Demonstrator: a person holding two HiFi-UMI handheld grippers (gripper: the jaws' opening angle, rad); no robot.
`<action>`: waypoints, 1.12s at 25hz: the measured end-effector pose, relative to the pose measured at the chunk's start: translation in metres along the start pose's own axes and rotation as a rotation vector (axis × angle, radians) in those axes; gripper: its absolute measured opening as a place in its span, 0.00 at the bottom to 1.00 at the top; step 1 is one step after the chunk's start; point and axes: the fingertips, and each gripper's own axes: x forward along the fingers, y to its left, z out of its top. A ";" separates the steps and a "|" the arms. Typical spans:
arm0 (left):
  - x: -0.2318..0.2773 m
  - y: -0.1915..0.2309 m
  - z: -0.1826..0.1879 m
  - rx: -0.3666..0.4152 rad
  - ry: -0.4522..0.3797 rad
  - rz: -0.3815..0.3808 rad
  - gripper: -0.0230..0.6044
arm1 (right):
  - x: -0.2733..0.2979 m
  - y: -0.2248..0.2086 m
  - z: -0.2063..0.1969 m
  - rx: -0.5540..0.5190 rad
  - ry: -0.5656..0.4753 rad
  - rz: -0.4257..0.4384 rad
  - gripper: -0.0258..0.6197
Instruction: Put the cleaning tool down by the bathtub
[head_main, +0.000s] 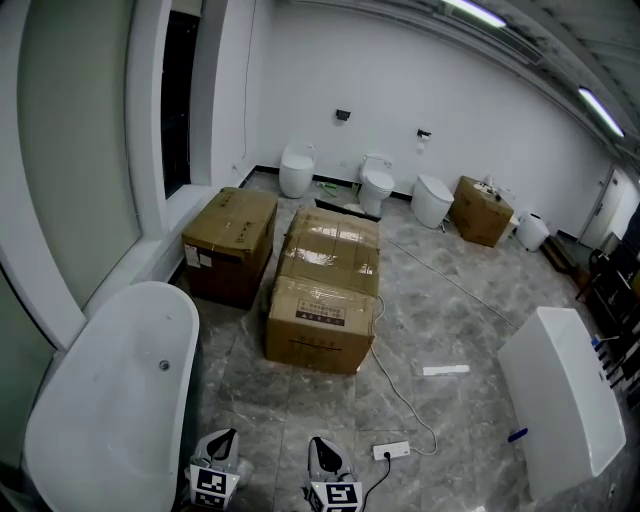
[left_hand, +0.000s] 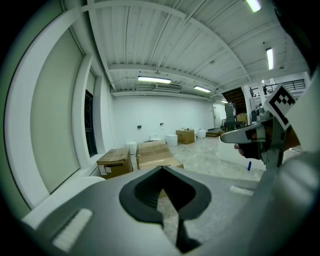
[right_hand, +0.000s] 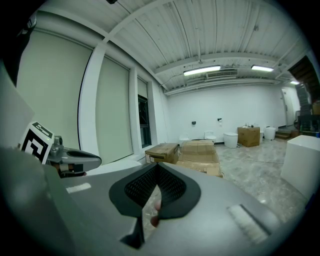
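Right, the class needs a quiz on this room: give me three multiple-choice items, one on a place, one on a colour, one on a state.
1. The bathtub stands:
A) beside the left gripper
B) by the far wall
C) on a box

2. The boxes are:
A) blue
B) brown
C) black

3. The left gripper's jaws are:
A) wide apart
B) on a brush
C) together, empty

Answers:
1 A, since the head view shows it at bottom left, next to that gripper.
2 B, since they are plain brown cardboard.
3 C, since its own view shows them closed with nothing between.
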 end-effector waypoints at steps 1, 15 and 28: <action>0.000 -0.002 0.002 0.002 -0.007 -0.005 0.04 | -0.001 -0.001 0.003 -0.001 -0.004 0.002 0.08; 0.003 -0.009 0.037 0.042 -0.049 -0.011 0.04 | -0.008 -0.018 0.037 -0.061 -0.048 0.038 0.08; 0.007 -0.016 0.059 0.039 -0.085 0.024 0.04 | -0.008 -0.031 0.055 -0.079 -0.086 0.044 0.07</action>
